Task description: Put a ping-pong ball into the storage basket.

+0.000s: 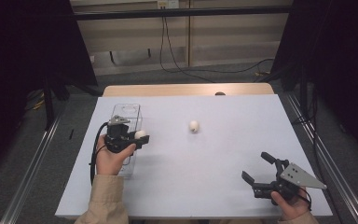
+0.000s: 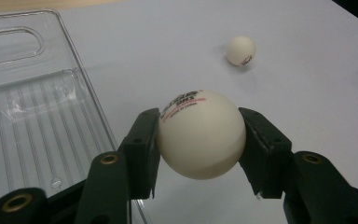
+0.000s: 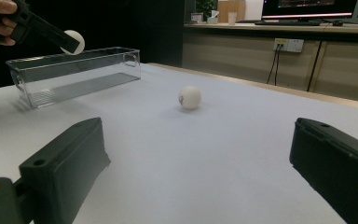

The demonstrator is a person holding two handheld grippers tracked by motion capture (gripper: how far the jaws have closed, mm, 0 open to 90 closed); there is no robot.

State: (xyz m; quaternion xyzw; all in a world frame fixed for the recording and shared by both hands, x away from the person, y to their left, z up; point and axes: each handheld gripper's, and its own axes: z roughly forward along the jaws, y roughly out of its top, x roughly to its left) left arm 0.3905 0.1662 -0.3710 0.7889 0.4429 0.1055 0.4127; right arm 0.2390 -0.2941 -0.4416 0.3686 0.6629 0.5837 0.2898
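While I look down from the high view, my left gripper (image 1: 139,138) sits at the left of the white table (image 1: 223,154), its jaws closed on a white ping-pong ball (image 1: 141,134) held at the right edge of the clear plastic bin (image 1: 129,110). A second ping-pong ball (image 1: 194,125) lies loose near the middle of the table, well apart from both my hands. My right gripper (image 1: 257,169) rests low at the near right corner, jaws spread wide with nothing between them.

From the left gripper view, both black pads press the sides of the held ball (image 2: 201,134), printed side up, just right of the bin's ribbed floor (image 2: 32,126); the loose ball (image 2: 241,50) lies farther off.

From the right gripper view, my wide-open jaws frame the loose ball (image 3: 189,97), and the bin (image 3: 74,74) stands far left with the other gripper holding its ball (image 3: 72,42) above the rim.
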